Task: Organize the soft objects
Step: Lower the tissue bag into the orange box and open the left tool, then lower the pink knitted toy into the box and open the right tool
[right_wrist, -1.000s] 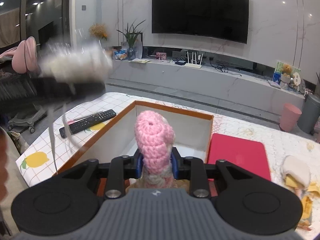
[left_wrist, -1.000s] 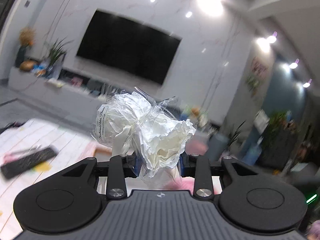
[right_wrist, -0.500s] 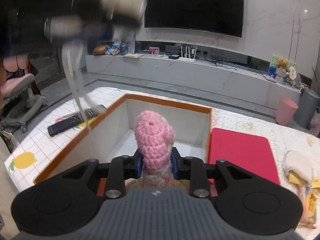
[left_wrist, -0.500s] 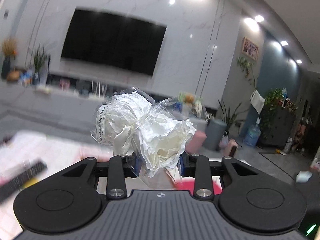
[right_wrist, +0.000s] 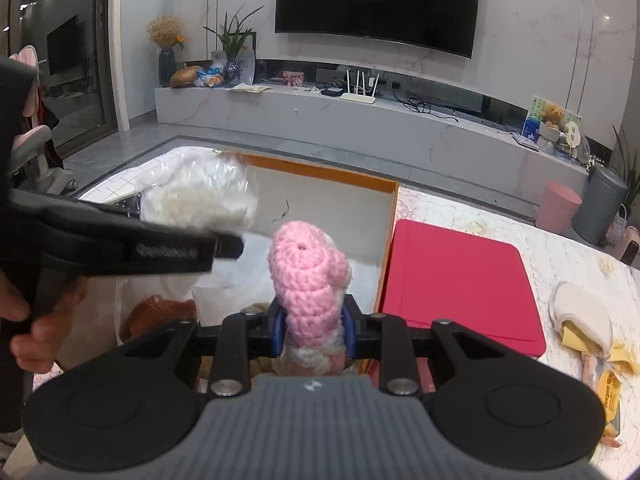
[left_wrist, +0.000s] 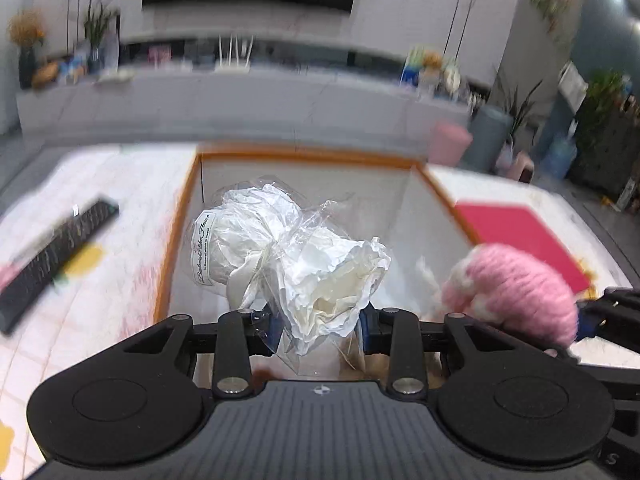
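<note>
Soft objects are being carried to the orange-rimmed box (left_wrist: 180, 236), and this is the delivery step, both loads poised above its open white interior. Farthest left on the table lies a black remote control (left_wrist: 52, 256), well apart from the box. Next, the left gripper (left_wrist: 318, 320) is clamped on a white cellophane-wrapped flower (left_wrist: 296, 256), which hangs over the box's left half. Beside it, the right gripper (right_wrist: 314, 330) pinches a pink crocheted toy (right_wrist: 308, 280), upright between the blue pads, over the box's near right part. Something brown and furry (right_wrist: 160, 312) already sits inside. Right of the box lie a red mat (right_wrist: 460, 280) and some loose cream and yellow items (right_wrist: 584, 320). Next, I judge, each hand should lower into the box and then let go, keeping the wrapping clear of the rim.
</note>
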Demonstrator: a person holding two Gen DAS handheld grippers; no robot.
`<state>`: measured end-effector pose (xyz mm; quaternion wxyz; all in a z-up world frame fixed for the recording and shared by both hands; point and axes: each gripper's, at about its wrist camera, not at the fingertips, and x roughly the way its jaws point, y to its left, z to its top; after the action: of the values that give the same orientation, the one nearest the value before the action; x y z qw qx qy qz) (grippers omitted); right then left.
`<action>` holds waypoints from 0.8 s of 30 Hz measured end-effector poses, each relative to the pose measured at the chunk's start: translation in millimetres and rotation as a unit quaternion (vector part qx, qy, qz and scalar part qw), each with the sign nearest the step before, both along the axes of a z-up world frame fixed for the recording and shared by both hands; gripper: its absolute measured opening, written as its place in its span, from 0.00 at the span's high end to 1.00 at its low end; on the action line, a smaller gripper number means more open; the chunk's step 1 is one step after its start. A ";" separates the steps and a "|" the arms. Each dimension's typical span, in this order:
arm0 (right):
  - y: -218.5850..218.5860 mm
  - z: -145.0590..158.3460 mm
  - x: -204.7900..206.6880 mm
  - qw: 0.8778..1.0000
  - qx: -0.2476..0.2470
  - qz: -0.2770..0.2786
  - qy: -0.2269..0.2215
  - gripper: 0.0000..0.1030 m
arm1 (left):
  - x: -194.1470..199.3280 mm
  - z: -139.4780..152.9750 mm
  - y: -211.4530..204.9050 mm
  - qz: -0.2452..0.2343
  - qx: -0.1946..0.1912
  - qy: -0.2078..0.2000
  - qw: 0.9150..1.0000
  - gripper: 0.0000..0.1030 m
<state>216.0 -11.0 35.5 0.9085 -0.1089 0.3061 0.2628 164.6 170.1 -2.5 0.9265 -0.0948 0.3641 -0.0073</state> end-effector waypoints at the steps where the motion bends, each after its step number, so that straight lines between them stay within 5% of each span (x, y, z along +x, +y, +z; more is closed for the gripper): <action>1: 0.7 -0.2 0.0 1.000 -0.002 0.002 0.000 0.74 | -1.0 -0.1 3.9 -0.004 -0.023 0.002 1.000 0.62; 7: 9.2 0.7 6.5 1.000 -0.009 0.001 0.003 0.74 | -1.0 -3.5 14.6 0.004 -0.034 0.040 0.999 0.48; 9: 12.0 1.5 7.7 1.000 -0.010 0.001 0.004 0.74 | -6.5 0.1 16.0 -0.004 -0.060 0.022 0.998 0.19; 10: 11.7 0.9 6.9 1.000 -0.011 0.002 0.003 0.74 | -10.0 2.9 15.8 -0.009 -0.070 0.015 0.997 0.16; 12: 14.7 1.0 5.8 1.000 -0.015 0.004 0.001 0.74 | -13.9 8.6 11.6 -0.008 -0.054 0.002 0.998 0.14; 17: 15.8 -1.1 0.2 1.000 -0.028 0.004 -0.005 0.74 | -31.7 23.7 -6.7 0.016 0.069 -0.046 0.996 0.03; 24: 20.3 0.2 -0.9 0.999 -0.038 0.009 -0.003 0.74 | -47.8 45.9 -5.3 0.008 0.076 -0.079 0.994 0.03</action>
<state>215.1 9.3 35.7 0.9024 -0.1470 0.3120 0.2584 116.8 164.8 43.4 0.9569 -0.0262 0.2884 0.0201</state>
